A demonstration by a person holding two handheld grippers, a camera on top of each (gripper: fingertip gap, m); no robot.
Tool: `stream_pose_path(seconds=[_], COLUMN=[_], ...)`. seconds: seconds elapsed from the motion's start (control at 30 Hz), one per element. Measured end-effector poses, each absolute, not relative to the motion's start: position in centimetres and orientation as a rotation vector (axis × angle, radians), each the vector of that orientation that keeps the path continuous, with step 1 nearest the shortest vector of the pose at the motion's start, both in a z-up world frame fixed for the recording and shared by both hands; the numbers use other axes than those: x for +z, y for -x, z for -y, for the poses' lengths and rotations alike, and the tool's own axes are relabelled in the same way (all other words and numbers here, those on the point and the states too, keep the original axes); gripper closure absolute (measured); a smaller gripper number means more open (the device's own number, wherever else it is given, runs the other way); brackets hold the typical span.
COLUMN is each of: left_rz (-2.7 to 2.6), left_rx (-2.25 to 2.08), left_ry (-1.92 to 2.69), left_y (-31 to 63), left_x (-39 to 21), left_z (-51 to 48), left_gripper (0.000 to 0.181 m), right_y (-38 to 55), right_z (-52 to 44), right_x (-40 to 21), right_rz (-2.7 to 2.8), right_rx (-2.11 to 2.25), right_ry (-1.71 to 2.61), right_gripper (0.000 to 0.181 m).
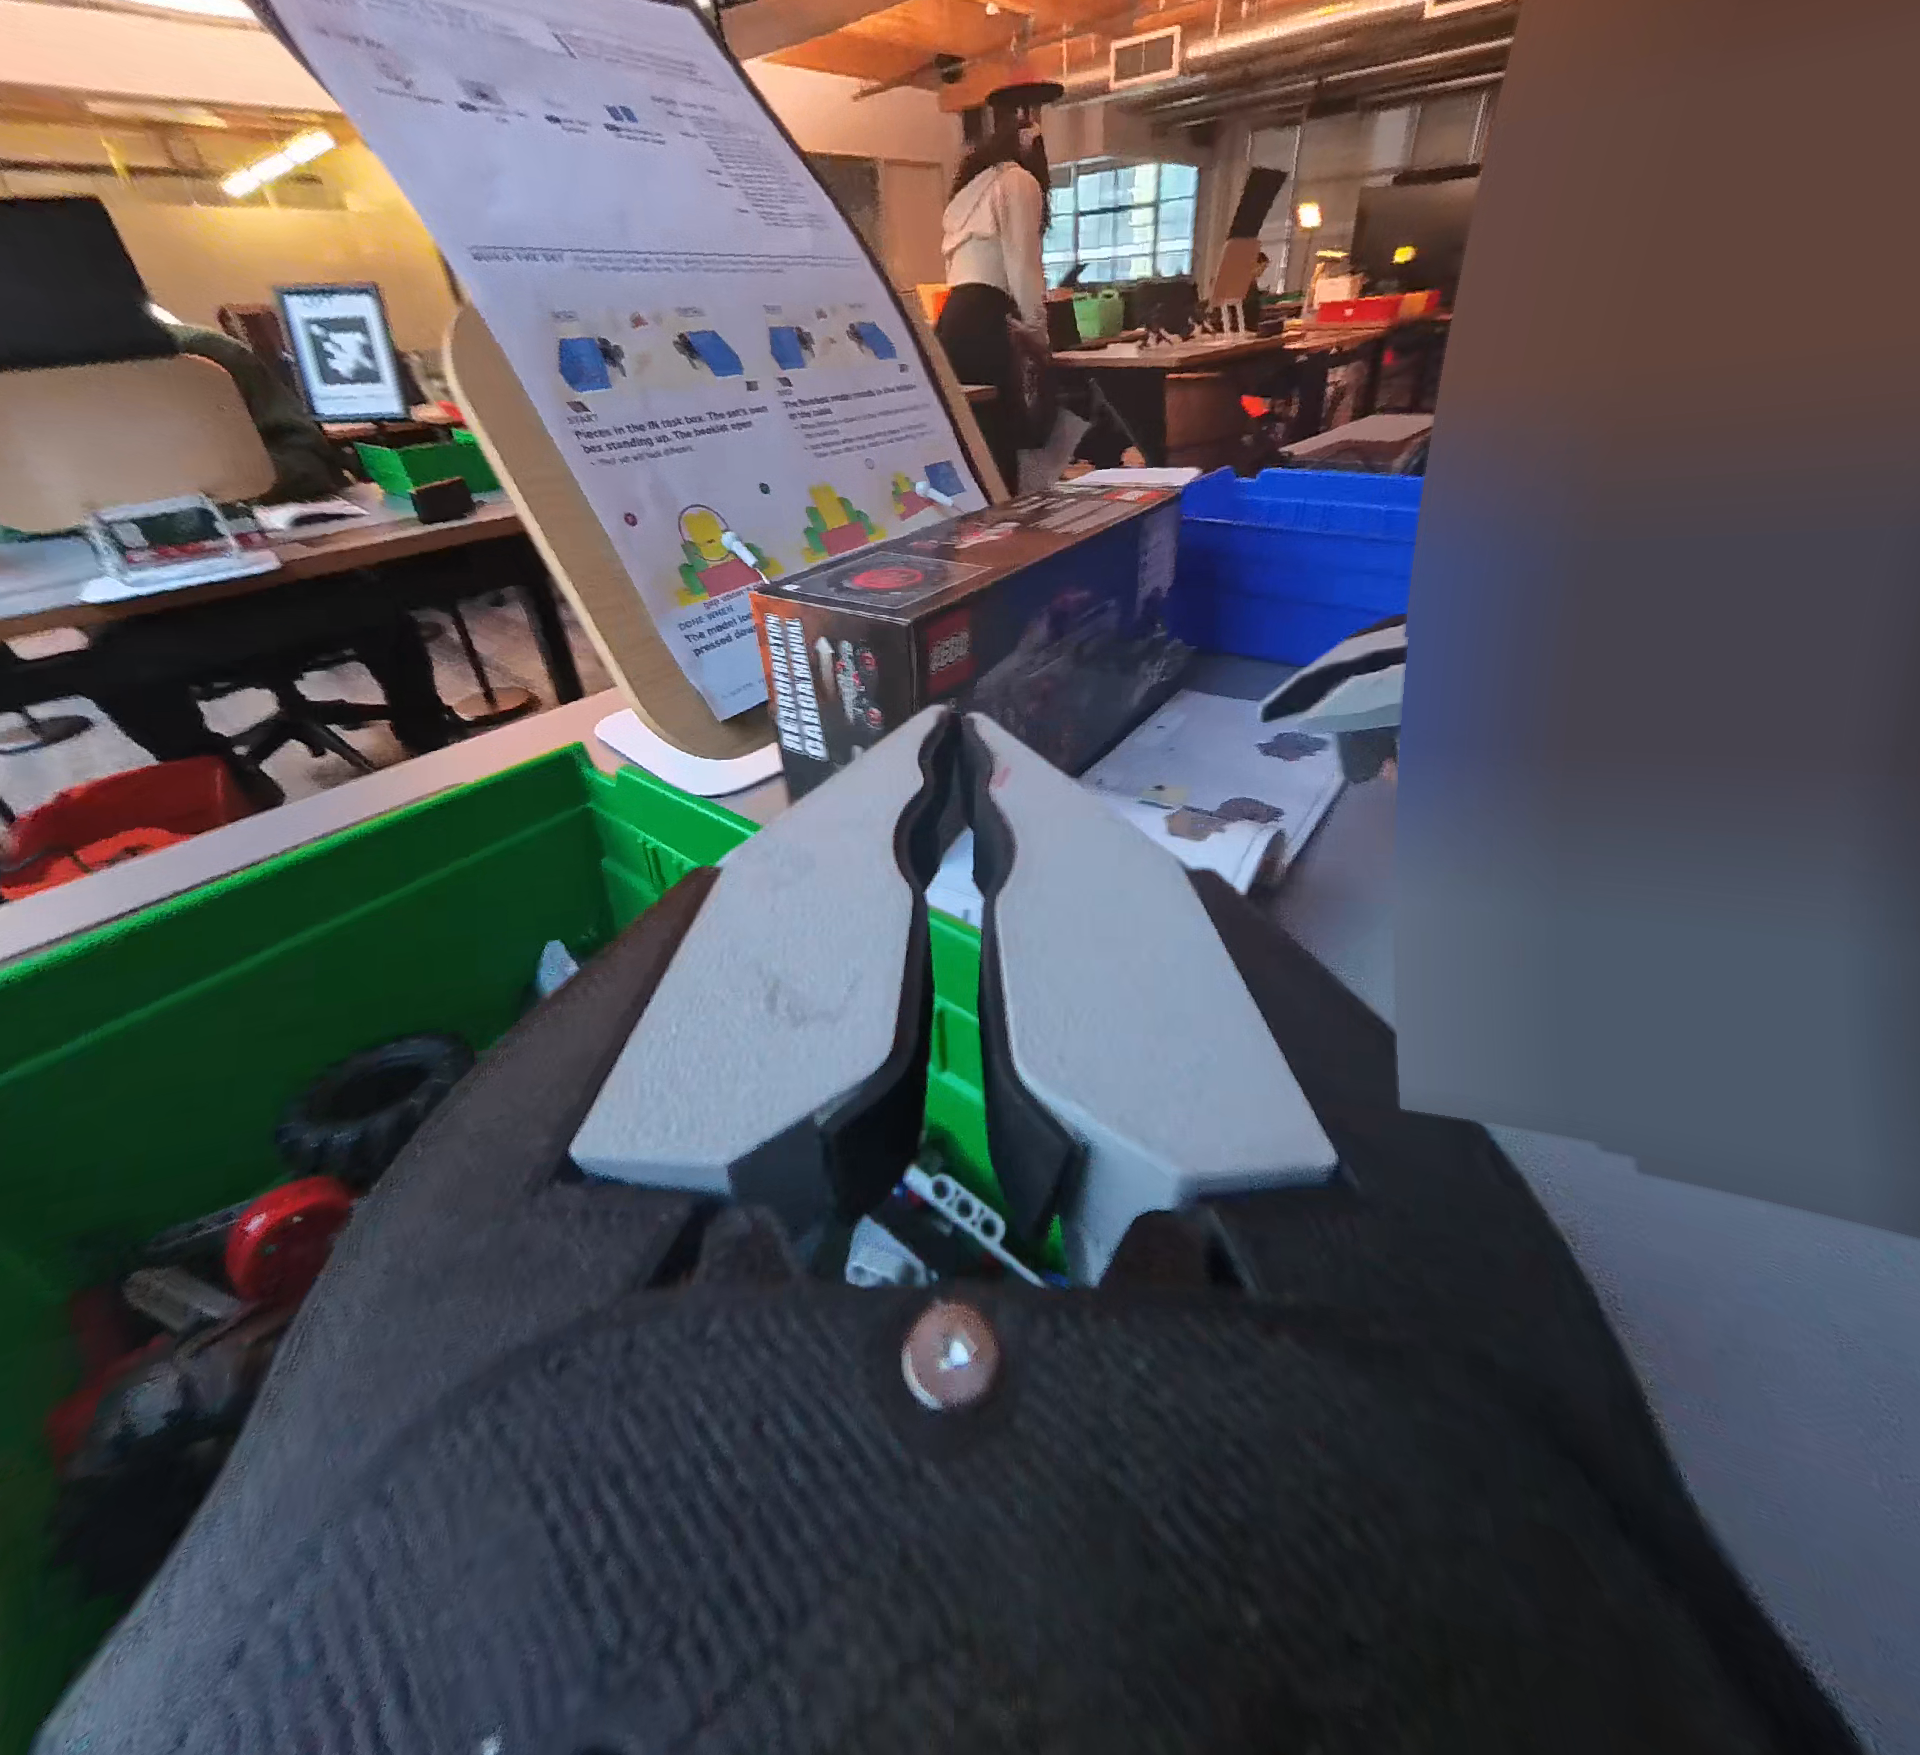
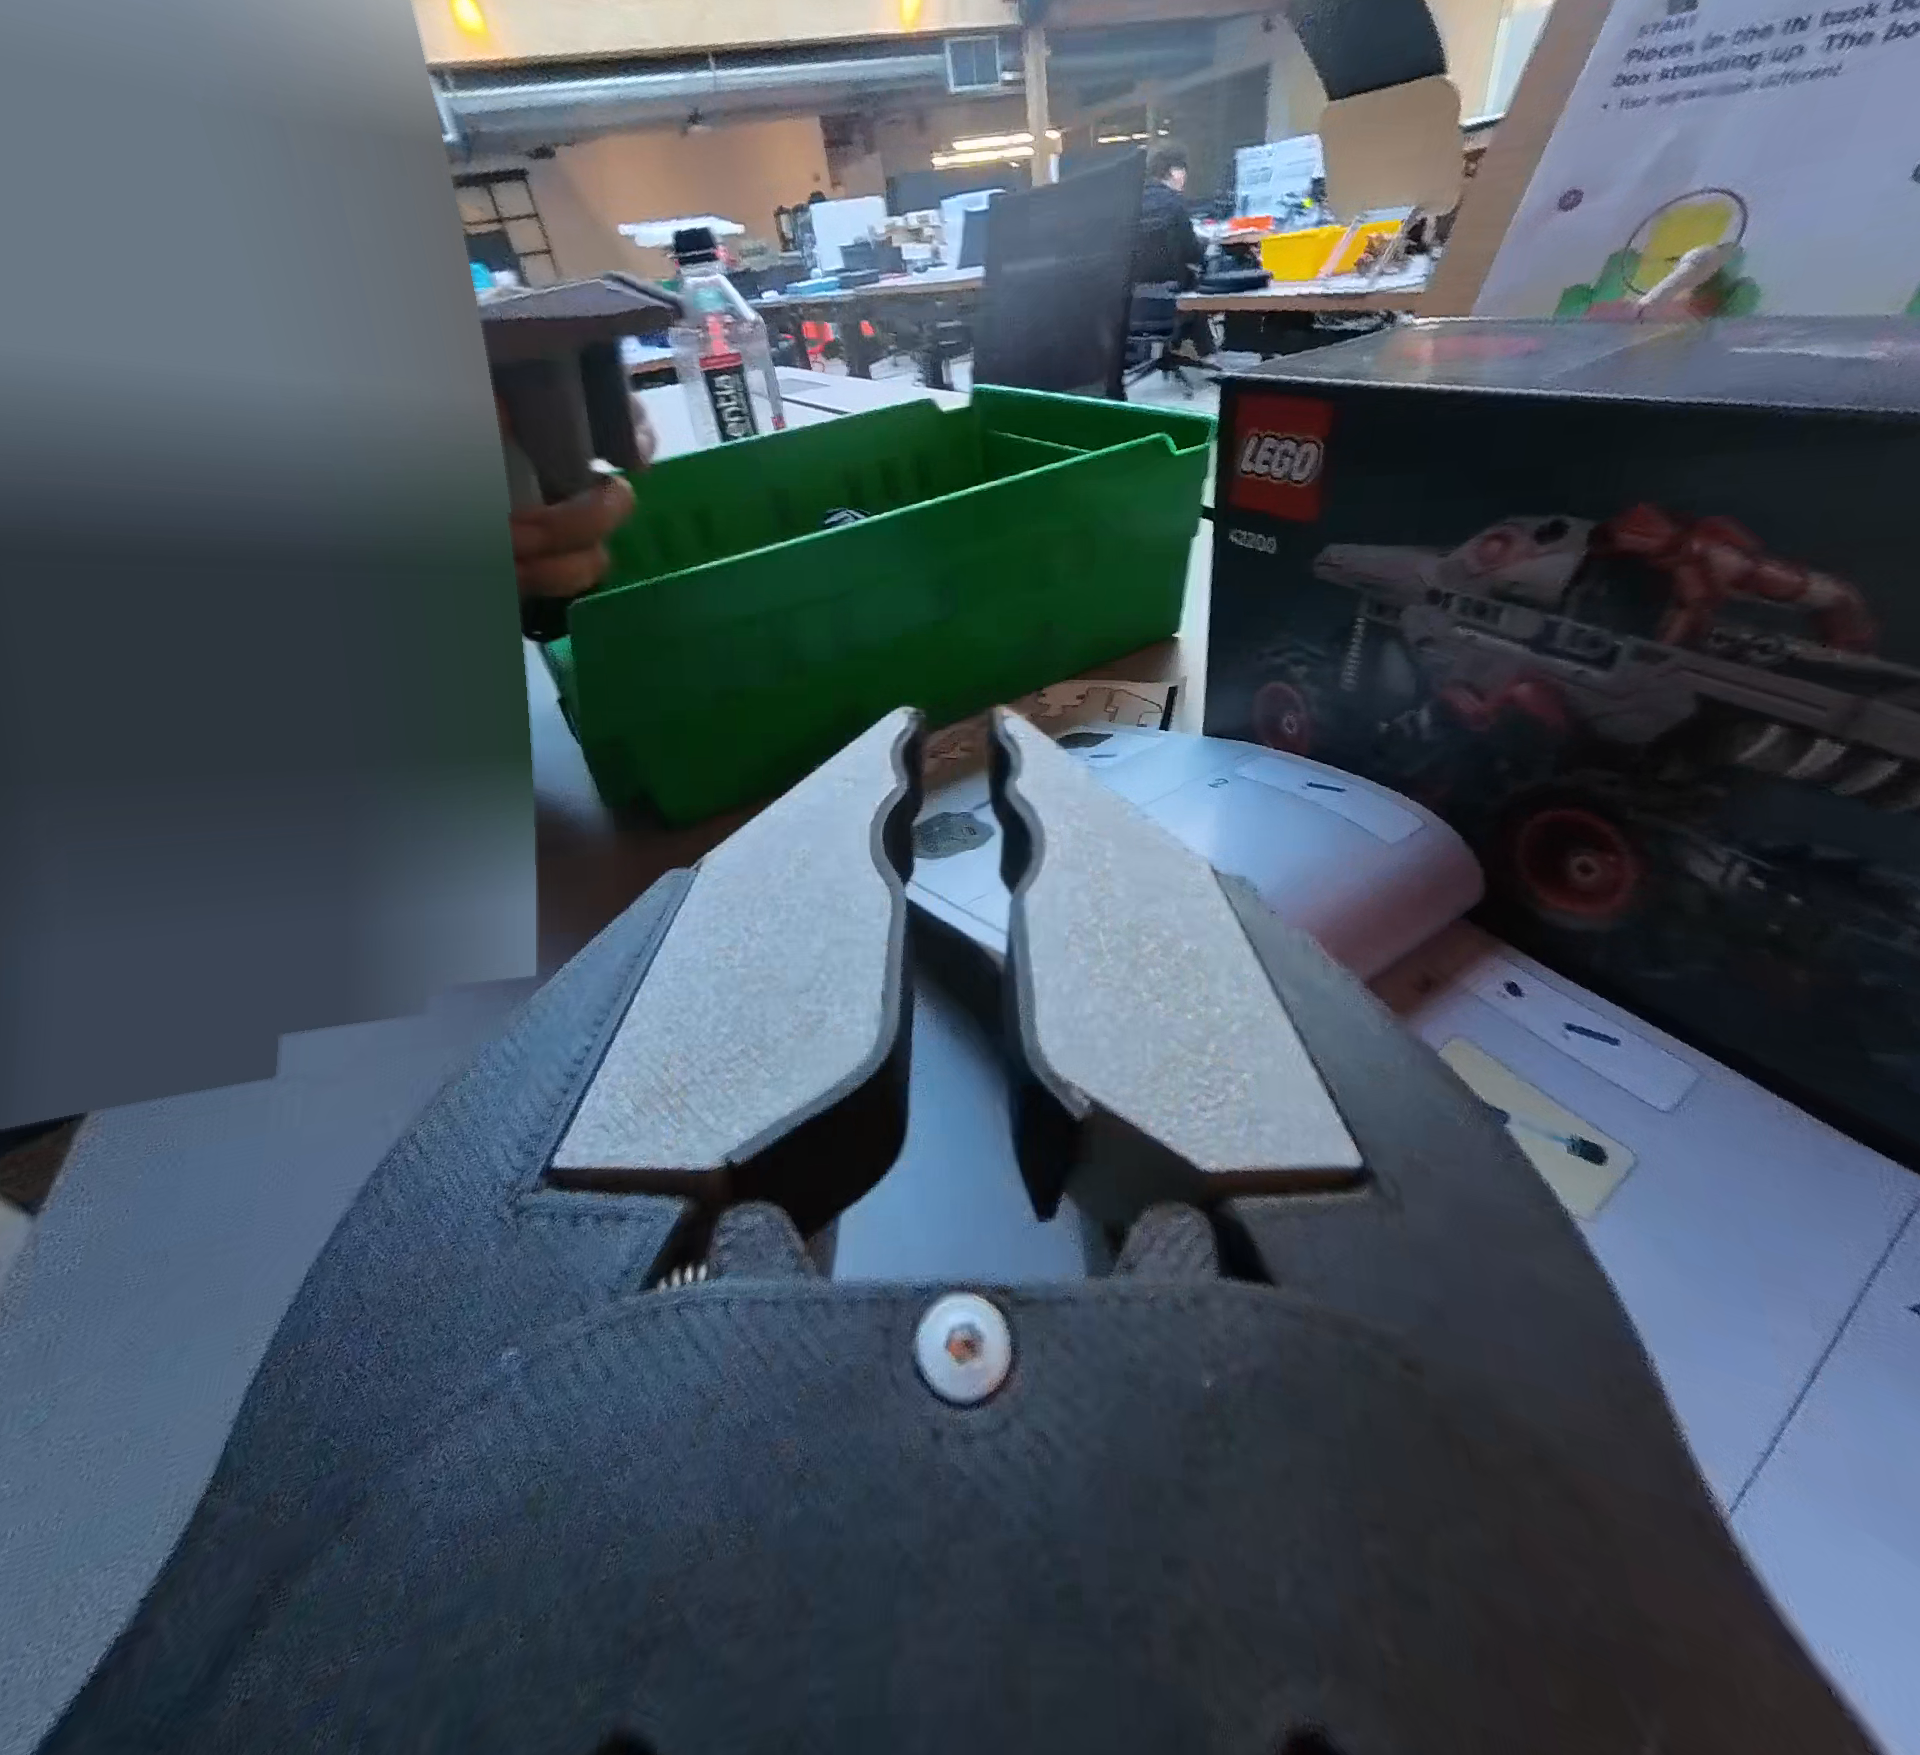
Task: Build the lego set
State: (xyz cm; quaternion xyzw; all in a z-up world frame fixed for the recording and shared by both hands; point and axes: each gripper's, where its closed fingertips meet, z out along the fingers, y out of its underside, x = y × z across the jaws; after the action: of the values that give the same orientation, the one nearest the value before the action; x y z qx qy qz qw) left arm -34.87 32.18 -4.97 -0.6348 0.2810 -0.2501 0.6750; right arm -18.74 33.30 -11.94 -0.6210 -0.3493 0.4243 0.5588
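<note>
In the left wrist view my left gripper [image 1: 956, 731] hangs over a green bin [image 1: 312, 926], fingertips touching and nothing between them. In the bin lie loose lego pieces: a black tyre [image 1: 374, 1103], a red wheel hub [image 1: 286, 1232] and a white beam [image 1: 966, 1209]. The dark lego box [image 1: 1039, 656] stands beyond. In the right wrist view my right gripper [image 2: 954, 737] is narrowly open and empty above the open instruction booklet [image 2: 1299, 832], between the green bin [image 2: 883, 604] and the lego box [image 2: 1558, 666]. The left gripper [image 2: 571, 355], held by a hand [image 2: 566, 531], shows over the bin's far end.
A printed sheet on a wooden stand [image 1: 623, 303] leans behind the box. A blue bin [image 1: 1299, 552] sits at the back right. The booklet [image 1: 1216, 780] lies in front of the box. A water bottle [image 2: 722, 355] stands behind the green bin. People work at desks farther off.
</note>
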Motion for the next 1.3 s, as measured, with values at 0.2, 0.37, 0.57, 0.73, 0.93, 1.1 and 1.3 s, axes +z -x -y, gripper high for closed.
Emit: stream_pose_path(seconds=[0.2, 0.37, 0.57, 0.73, 0.93, 1.1, 1.3], left_rz=[-0.589, -0.548, -0.431, -0.450, -0.609, -0.674, -0.710], left_rx=[-0.343, -0.262, -0.220, -0.296, -0.154, -0.140, -0.095], left_ry=[1.504, 1.512, 1.418, 1.476, 1.475, 1.509, 1.476], left_y=[37.8, 39.7, 43.8, 42.6, 40.4, 39.2, 38.7], left_x=[-7.0, -7.1, -3.5, -4.5, -6.6, -8.3, -8.4], left_z=[-34.9, -35.7, -34.3, -34.6, -34.7, -35.0, -34.6], left_gripper=[0.181, 0.181, 0.181, 0.181, 0.181, 0.181, 0.181], right_y=[18.4, 16.7, 16.3, 17.2, 18.7, 17.9, 17.4], right_z=[-35.0, -35.5, -36.8, -36.6, -35.7, -35.9, -35.4], right_x=[-12.9, -12.7, -13.0, -13.2, -13.0, -11.6, -10.5], right_rz=[0.815, 0.878, 0.848, 0.868, 0.915, 0.818, 0.779], right_rx=[0.861, 0.667, 0.677, 0.717, 0.807, 0.829, 0.844], right_ry=[1.515, 1.452, 1.486, 1.494, 1.463, 1.422, 1.372], right_gripper=[0.154, 0.164, 0.164, 0.165, 0.164, 0.163, 0.169])
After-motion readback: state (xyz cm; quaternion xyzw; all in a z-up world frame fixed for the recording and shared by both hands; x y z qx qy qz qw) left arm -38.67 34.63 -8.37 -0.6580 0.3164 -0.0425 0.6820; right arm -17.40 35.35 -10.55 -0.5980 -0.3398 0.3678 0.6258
